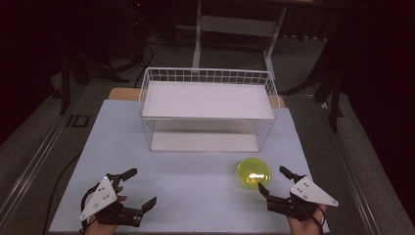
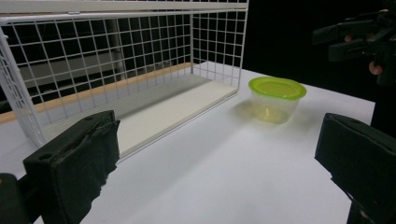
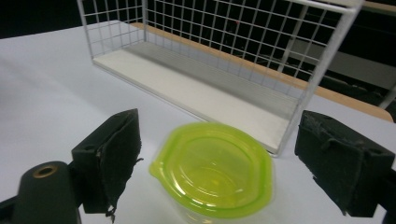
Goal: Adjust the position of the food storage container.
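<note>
1. White table [image 1: 195,191], high view: wire rack [image 1: 208,108] sits at 12 o'clock, back-centre, two white shelves, open front facing the person.
2. Lidded container [image 1: 254,172], clear w/ yellow-green lid, at approx 4 o'clock of table centre, just off rack's front right corner, not touching it.
3. Left gripper [image 1: 138,188] at 7 o'clock near table's front edge, jaws wide apart, nothing btwn them. Left gripper view: bare table btwn the pads, container [image 2: 276,99] well ahead at 1 o'clock.
4. Right gripper [image 1: 274,180] at 5 o'clock, jaws apart, tips just beside container, no contact seen. Right gripper view: container [image 3: 215,170] lies btwn the open pads, near bottom.
5. Open room: wide bare strip btwn rack front and both grippers; left half of table free.
</note>
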{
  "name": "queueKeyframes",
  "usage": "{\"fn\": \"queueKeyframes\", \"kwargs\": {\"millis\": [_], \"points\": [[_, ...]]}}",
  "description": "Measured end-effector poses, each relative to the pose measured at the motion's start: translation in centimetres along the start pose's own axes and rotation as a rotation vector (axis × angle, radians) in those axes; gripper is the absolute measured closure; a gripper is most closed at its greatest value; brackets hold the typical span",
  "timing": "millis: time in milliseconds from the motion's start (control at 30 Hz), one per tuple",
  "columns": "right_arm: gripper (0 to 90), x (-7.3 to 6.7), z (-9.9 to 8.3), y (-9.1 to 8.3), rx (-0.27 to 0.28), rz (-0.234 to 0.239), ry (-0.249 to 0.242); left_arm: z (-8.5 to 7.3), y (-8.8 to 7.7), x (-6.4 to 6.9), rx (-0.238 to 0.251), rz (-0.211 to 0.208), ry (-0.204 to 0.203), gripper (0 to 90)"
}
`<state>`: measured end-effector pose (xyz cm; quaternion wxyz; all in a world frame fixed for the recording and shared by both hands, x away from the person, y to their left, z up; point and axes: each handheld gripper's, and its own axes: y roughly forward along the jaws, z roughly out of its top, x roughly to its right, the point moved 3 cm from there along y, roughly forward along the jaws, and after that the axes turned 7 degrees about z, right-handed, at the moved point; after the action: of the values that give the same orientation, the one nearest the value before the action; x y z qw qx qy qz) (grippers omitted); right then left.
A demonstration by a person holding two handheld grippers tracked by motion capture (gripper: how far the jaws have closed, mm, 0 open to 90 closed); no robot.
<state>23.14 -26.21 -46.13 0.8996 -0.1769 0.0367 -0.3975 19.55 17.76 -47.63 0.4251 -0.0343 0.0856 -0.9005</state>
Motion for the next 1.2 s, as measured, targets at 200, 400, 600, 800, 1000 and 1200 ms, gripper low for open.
{"fn": "queueKeyframes", "kwargs": {"millis": [200, 400, 600, 800, 1000, 1200], "points": [[13.8, -1.1, 0.7, -0.3, 0.025, 0.004, -0.048, 0.0, 0.2, 0.4, -0.003, -0.016, -0.001, 0.3], [15.8, -1.9, 2.6, -1.1, 0.078, 0.088, -0.078, 0.0, 0.2, 0.8, -0.004, -0.022, 0.023, 0.3], [12.2, -2.2, 4.7, -1.5, 0.124, 0.093, -0.091, 0.0, 0.1, 0.8, 0.001, -0.025, 0.004, 0.3], [10.3, -1.2, 6.6, -0.7, 0.103, 0.046, -0.082, 0.0, 0.2, 0.9, -0.002, -0.032, 0.013, 0.3], [34.6, 0.6, 6.9, 0.3, 0.063, 0.077, -0.037, -0.1, 0.3, 1.1, -0.003, -0.042, 0.001, 0.3], [55.8, 3.3, 5.3, 1.8, 0.001, -0.006, 0.025, -0.1, 0.3, 1.0, -0.003, -0.042, -0.002, 0.3]]}}
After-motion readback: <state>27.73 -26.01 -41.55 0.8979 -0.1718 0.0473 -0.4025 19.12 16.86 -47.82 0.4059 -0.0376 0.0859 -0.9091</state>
